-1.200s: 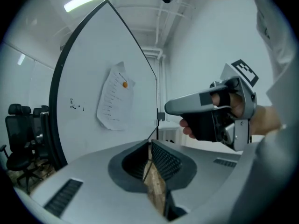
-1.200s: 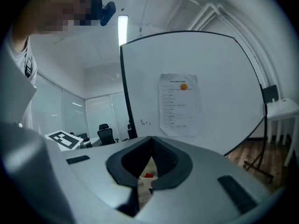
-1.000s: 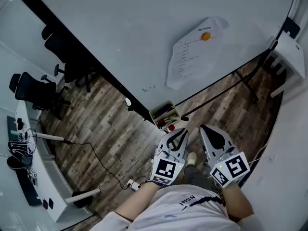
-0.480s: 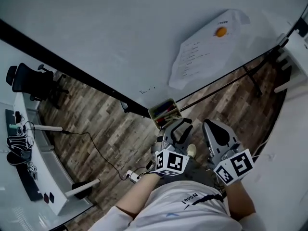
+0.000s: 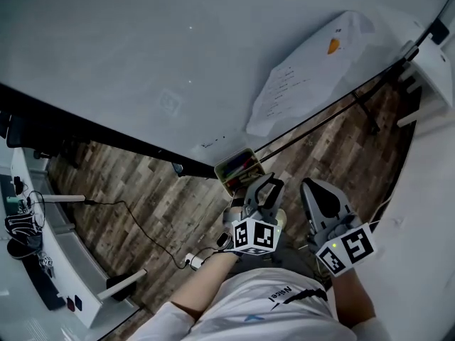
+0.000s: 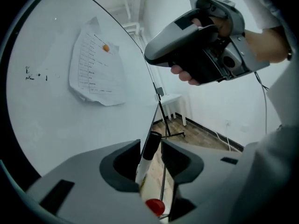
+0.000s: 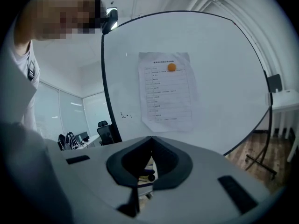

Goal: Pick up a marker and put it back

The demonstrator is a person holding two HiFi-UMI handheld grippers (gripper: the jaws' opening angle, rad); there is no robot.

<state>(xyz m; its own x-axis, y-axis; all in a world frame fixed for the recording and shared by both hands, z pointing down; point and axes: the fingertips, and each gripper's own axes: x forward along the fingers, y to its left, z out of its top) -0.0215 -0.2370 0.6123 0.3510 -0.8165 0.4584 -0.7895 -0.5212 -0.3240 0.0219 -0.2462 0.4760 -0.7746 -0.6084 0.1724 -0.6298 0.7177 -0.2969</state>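
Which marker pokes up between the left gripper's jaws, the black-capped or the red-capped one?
The black-capped marker. It stands between the jaws of the left gripper, which have just been opening and stand apart; the red-capped marker lies lower, below the jaws.

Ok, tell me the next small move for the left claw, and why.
Probably close the left claw on the black-capped marker. Its jaws have just been opening and now stand wide apart, with the marker between them but not yet gripped. A gentle squeeze looks like the one step needed before it can be lifted.
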